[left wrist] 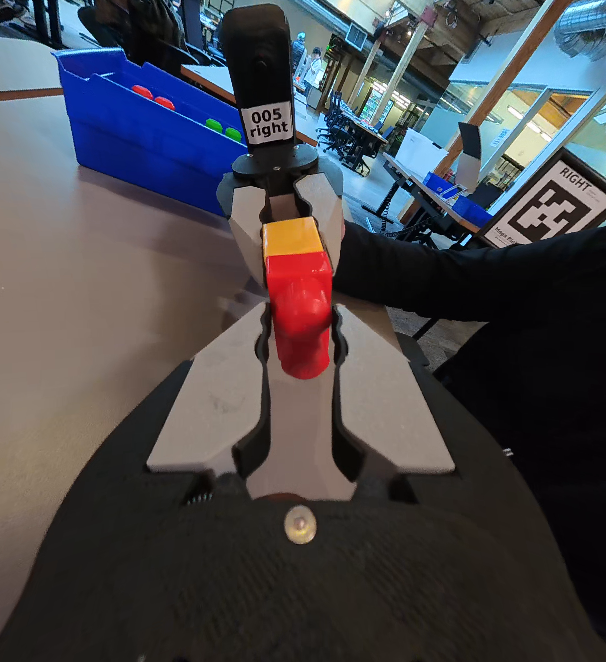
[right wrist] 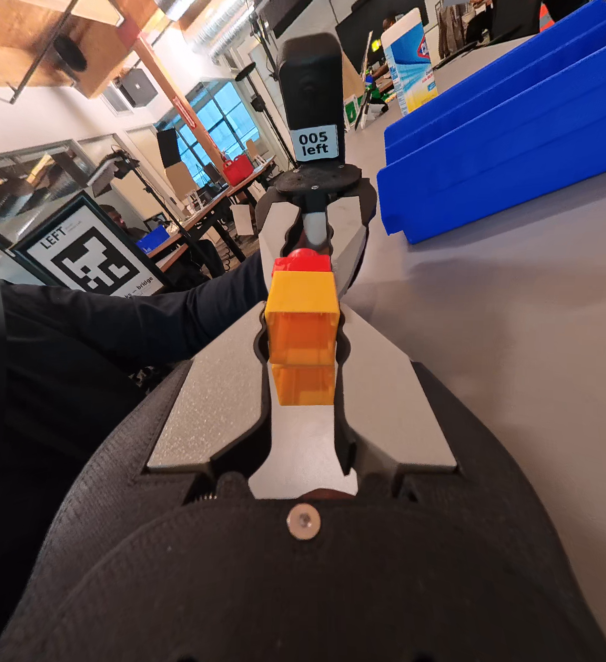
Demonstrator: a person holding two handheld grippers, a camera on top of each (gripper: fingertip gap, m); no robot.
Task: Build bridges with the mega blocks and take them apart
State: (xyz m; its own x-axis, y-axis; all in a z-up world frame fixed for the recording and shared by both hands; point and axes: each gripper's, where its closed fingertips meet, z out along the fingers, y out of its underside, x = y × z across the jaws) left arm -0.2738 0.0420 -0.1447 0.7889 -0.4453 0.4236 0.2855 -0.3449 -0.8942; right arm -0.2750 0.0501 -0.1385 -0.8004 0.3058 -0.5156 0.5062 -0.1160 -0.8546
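Note:
A red block and a yellow block are joined end to end in the air above the table. In the left wrist view my left gripper is shut on the red block, whose studs face the camera. My right gripper faces it from the far side and is shut on the yellow block. In the right wrist view my right gripper clamps the yellow block, its hollow underside toward the camera. The red block sits beyond it in my left gripper.
A blue bin stands on the grey table behind the grippers and holds red blocks and green blocks. It also shows in the right wrist view. Dark sleeves reach in from the table's edge. The grippers are tip to tip, or close to it.

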